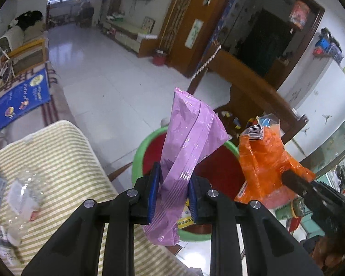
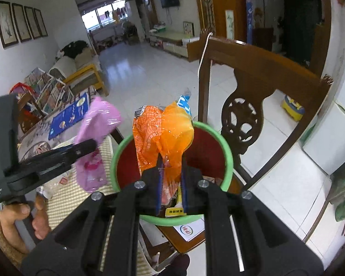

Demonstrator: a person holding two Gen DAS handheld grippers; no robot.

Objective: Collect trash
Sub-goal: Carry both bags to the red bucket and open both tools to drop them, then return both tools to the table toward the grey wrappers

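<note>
Left wrist view: left claw [image 1: 174,192], blue pads clamped tight on a pink plastic wrapper [image 1: 186,142] that stands up between them and hangs over the near rim of a green bin [image 1: 138,158] with a red inside. To the right, an orange wrapper [image 1: 262,165] with a barcode label, gripped by the right claw, whose dark finger shows at its lower right edge. To the left, a striped cloth [image 1: 64,161] covering the counter, bearing clear plastic scraps [image 1: 27,188] not yet collected. Behind, a wooden chair [image 1: 248,85] and tiled floor. Right wrist view: right claw [image 2: 171,179], jaws nearly closed and pinching the orange wrapper [image 2: 163,135], held directly above the open mouth of the green bin [image 2: 227,151]; some trash, including a yellow-labelled pack, already lies at the bottom. Left claw [image 2: 89,145] enters from the left with the pink wrapper [image 2: 96,124], just beside the bin rim and not plainly over the opening. A hand [image 2: 18,220] grips its handle. Step in hand, by judgement: carrying both wrappers to the bin for disposal. Next move calls for shifting the pink wrapper fully over the mouth, then releasing both so they fall inside; clear scraps remain for a later pass.
</note>
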